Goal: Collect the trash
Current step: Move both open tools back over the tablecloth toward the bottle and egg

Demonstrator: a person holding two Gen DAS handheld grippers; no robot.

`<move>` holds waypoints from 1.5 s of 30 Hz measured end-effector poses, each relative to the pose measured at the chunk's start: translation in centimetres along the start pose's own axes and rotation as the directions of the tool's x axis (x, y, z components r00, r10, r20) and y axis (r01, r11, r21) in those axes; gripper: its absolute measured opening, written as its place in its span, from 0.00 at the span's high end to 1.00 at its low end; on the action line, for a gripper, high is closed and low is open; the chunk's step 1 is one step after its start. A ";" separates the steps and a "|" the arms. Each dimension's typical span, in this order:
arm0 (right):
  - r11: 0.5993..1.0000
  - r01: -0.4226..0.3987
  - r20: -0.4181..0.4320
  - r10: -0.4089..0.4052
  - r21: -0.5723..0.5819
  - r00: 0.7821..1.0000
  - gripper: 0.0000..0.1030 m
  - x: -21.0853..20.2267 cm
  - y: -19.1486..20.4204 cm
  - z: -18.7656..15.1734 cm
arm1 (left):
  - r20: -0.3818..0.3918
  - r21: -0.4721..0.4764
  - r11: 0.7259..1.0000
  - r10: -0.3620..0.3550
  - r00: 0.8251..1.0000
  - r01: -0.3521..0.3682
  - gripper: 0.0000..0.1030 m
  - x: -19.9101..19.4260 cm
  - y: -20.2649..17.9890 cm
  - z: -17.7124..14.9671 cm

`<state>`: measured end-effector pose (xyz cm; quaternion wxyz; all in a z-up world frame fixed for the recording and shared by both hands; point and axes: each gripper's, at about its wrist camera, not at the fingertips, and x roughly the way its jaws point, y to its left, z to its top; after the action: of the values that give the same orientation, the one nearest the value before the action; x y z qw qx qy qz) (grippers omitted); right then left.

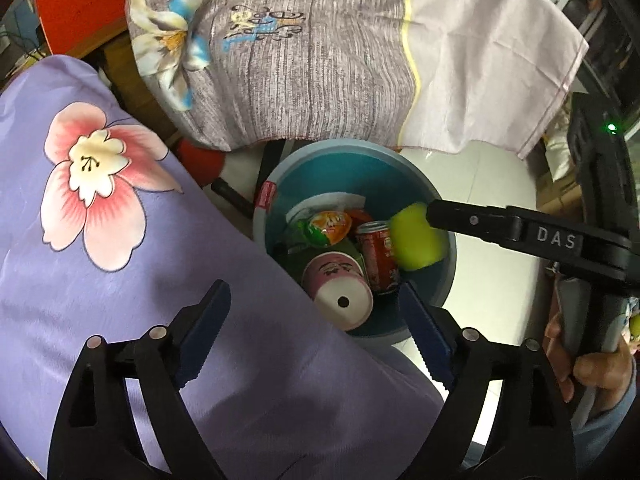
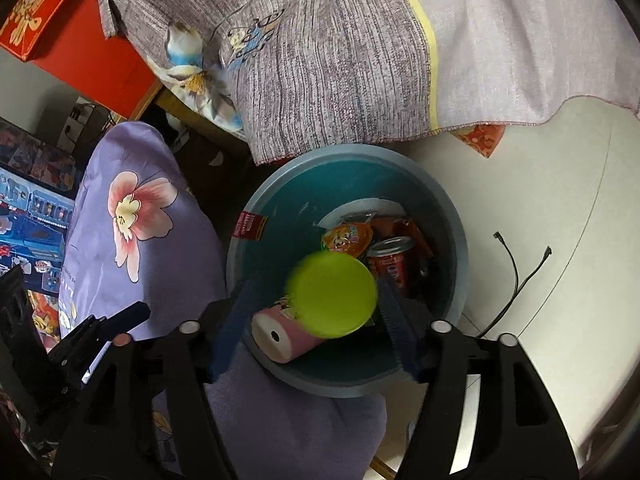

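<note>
Over the purple bedding (image 1: 120, 280) at left, the left claw (image 1: 316, 332) hangs spread and empty. Rightward, the bin (image 2: 460, 256) holds a cup (image 2: 280, 336) and can (image 2: 390, 260). Above it, the right claw (image 2: 308, 320) stands apart around a blurred green lid (image 2: 332, 294), seemingly mid-drop. Next, probably: seek more trash.

A blurred yellow-green lid (image 1: 418, 236) hangs over the teal bin (image 1: 444, 280), beside the right hand-held gripper's black arm.
</note>
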<state>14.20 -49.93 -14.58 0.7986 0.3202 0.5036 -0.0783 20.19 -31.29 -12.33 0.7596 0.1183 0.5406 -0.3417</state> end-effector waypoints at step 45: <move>0.916 -0.062 -0.127 0.013 -0.396 0.992 0.21 1.9 26.6 -10.9 | 0.188 -0.408 0.900 0.246 0.951 -0.153 0.11 -18.4 20.0 -18.4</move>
<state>18.82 -22.26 -7.85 0.8163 0.1646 0.5504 0.0610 16.17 0.78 -6.69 0.8576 -0.0210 0.4887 -0.1590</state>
